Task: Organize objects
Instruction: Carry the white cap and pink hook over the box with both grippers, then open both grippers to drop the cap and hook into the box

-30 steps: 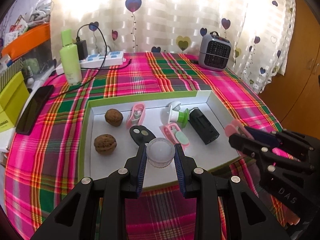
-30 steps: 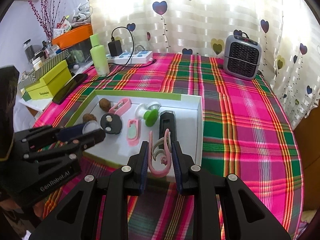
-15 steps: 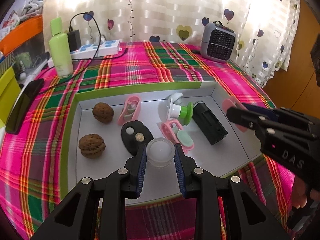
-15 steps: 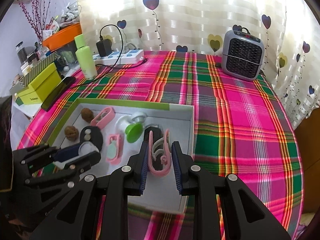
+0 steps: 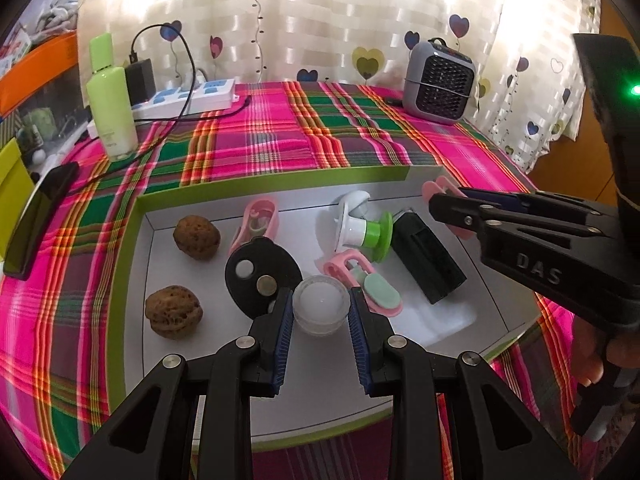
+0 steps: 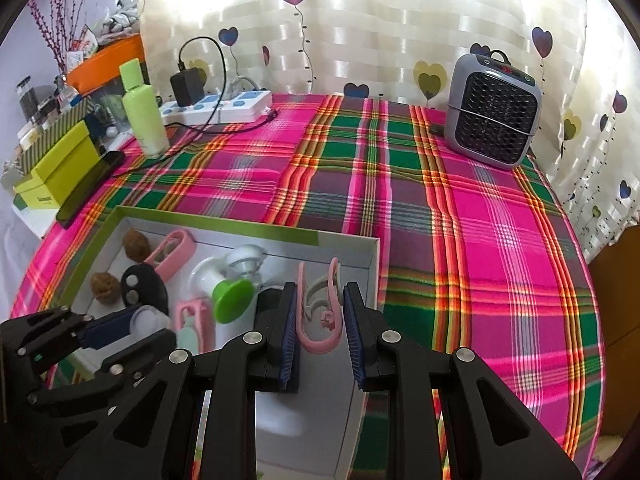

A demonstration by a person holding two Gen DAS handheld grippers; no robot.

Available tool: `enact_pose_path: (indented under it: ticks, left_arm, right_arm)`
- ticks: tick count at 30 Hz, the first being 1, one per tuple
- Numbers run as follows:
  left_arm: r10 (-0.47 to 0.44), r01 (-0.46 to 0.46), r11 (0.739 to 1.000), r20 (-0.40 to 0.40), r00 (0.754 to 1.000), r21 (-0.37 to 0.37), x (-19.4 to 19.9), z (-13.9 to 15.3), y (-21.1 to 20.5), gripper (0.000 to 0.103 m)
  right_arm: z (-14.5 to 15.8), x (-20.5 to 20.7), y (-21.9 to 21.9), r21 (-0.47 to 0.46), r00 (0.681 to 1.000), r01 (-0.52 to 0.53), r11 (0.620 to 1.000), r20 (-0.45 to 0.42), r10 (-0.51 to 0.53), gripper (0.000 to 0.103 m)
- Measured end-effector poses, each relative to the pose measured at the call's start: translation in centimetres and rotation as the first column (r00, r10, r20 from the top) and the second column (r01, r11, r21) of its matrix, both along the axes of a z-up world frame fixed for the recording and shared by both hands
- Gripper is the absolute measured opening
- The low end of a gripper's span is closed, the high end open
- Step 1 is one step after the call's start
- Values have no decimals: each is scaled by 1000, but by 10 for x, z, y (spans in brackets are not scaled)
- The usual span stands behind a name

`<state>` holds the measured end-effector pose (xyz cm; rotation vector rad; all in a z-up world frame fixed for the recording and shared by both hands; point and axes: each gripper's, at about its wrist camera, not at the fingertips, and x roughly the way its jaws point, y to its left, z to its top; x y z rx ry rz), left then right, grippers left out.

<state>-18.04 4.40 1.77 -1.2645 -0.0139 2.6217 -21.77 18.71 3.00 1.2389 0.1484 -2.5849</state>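
Heart-print curtains back the plaid table (image 6: pixel 480 216). My left hand-held gripper (image 5: pixel 320 312) grips a jar (image 5: pixel 319 304) at frame centre, over the tray (image 5: pixel 280 178); my right hand-held gripper (image 6: pixel 320 312) clamps a pink clip (image 6: pixel 320 312) at its corner. Next, I judge, lower and release both.

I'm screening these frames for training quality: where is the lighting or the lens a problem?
Left wrist view: the backlit curtain is blown out and the fisheye bends the box rim. Right wrist view: the same curtain glare, while the pink clip in the right gripper stays sharp.
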Motion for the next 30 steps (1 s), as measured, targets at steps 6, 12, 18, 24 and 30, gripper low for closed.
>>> enact_pose_path:
  ticks: [6,12,18,24,30]
  left_arm:
    - [6,-6,1000,0,1000,5,-3,-1,-2,26]
    - [10,-10,1000,-1,1000,10,-5,-2,-4,26]
    - [16,-16,1000,-2,1000,9,-6,-3,-6,26]
    - [17,-16,1000,-2,1000,9,-6,-3,-6,26]
    - [18,-18,1000,-1,1000,13,-6,-3,-6,26]
  right_arm:
    - [-6,-10,-1,8,1000,-9,1000,9,8,24]
    - [-9,-16,-4,9,1000,-23,1000,20,23,24]
    - [-13,-19,-6,7,999,-31,999,28,31,24]
    - [-13,-18,-6,0,999,-40,999,27,40,24]
    - [-14,-18,-7,0,999,-45,999,26,45,24]
